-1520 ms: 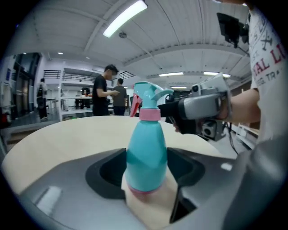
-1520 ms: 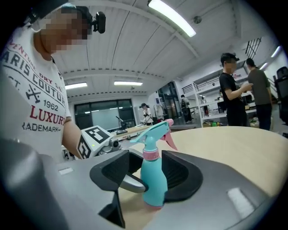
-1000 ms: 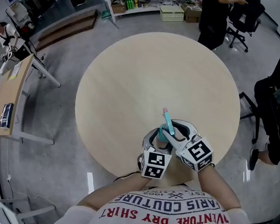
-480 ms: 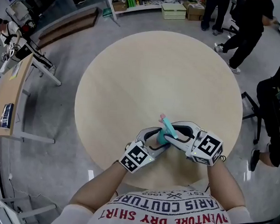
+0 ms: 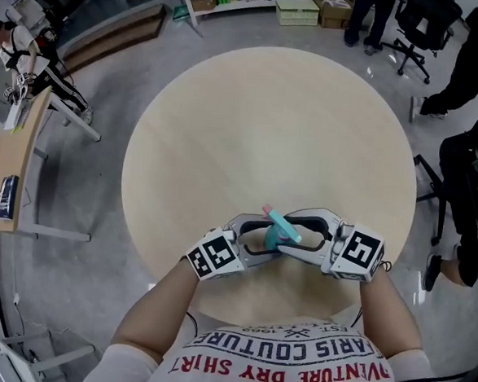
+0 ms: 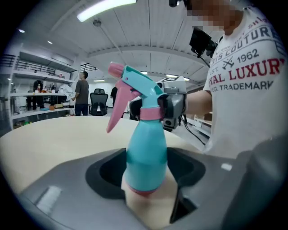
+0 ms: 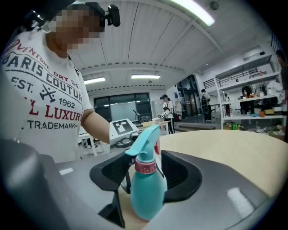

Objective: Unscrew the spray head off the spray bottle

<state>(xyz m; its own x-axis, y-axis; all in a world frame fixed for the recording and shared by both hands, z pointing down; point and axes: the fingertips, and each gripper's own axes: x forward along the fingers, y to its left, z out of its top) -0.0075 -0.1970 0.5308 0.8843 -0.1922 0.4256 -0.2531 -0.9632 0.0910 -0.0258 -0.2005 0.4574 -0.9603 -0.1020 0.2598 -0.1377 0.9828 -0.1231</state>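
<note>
My left tongs [image 5: 267, 235] come in from the left at the near edge of the round desk [image 5: 269, 115], with their marker cube [image 5: 214, 254] close to my wrist. In the left gripper view their jaws stand wide and both pads press on the fat lower body of the spray bottle [image 6: 146, 155], so this side has a firm hold of it.

The bottle is teal and upright, with a pink band round its base. I cannot tell whether the base rests on the desk or hangs just above it. Above the body sits the pink collar [image 6: 149, 113], then the teal spray head [image 6: 139, 85], still on, with its pink trigger [image 6: 114, 112] hanging on the side away from me.

My right tongs [image 5: 292, 229] reach in from the right at collar height. Their jaws have just been opening. The collar and neck stand between them, but the right gripper view shows a gap on either side, so they grip nothing.

Further right, well beyond the desk, a black office chair [image 5: 413, 31] stands on the floor.
</note>
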